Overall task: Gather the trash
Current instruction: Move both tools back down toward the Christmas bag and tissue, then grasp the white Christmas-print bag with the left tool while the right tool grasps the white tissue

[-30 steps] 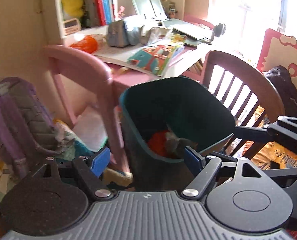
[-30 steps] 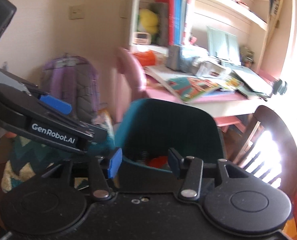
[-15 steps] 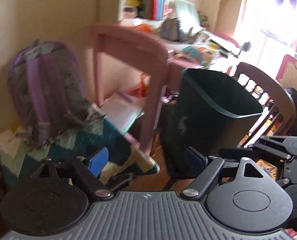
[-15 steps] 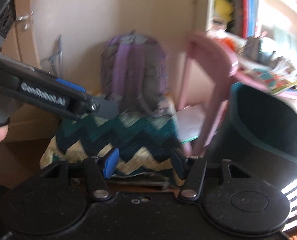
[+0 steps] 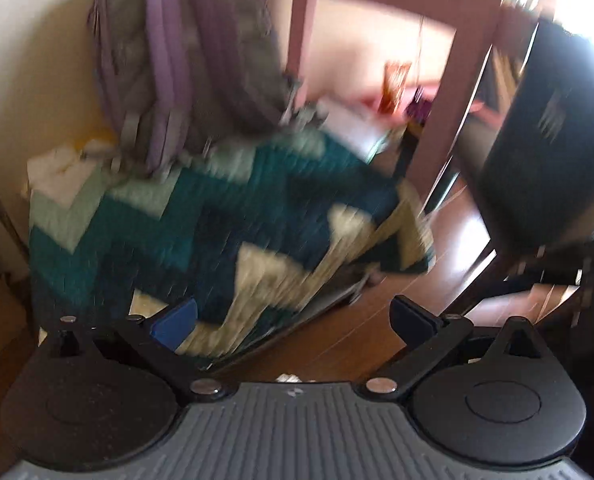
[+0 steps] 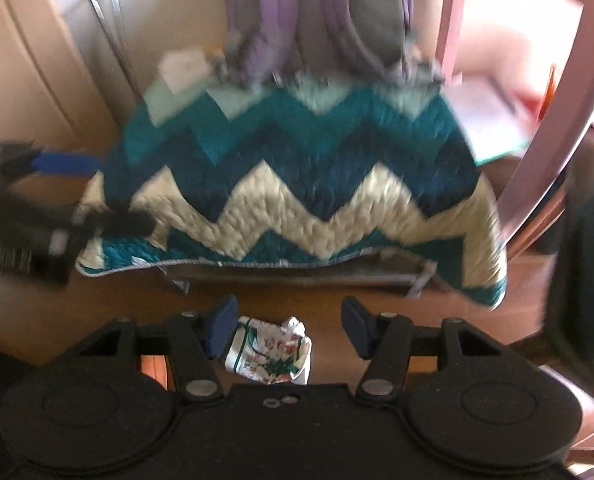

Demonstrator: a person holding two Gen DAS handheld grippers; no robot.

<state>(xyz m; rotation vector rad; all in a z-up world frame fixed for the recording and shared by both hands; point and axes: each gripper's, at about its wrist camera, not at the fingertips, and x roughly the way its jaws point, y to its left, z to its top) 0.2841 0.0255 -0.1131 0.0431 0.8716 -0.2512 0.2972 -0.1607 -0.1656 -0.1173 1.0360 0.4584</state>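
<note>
A wooden floor point(image 6: 317, 292) fills the lower part of both wrist views, and both views are blurred. The largest thing on it is a quilted zigzag blanket point(image 6: 297, 184) in teal, dark blue and cream, draped over a low frame whose grey edge shows beneath its hem. A purple and grey backpack point(image 6: 317, 12) stands upright on the far side of the blanket, against a pale wall. To the right a pink chair frame point(image 5: 469, 80) rises from the floor, and beside it, at the right edge of the left wrist view, stands a dark green trash bin point(image 5: 545, 140), seen from the side. The left gripper point(image 5: 293, 320) points down at the floor in front of the blanket; its jaws are opening, spread wide, with nothing between them. The right gripper point(image 6: 289, 322) also points down, its jaws apart and gripping nothing. A crumpled printed wrapper point(image 6: 273, 350), white with green and red marks, lies on the floor in front of the blanket's hem; in the right wrist view it appears in the gap between the right gripper's blue pads point(image 6: 223, 322), nearer the left one, and contact with it cannot be made out.
</note>
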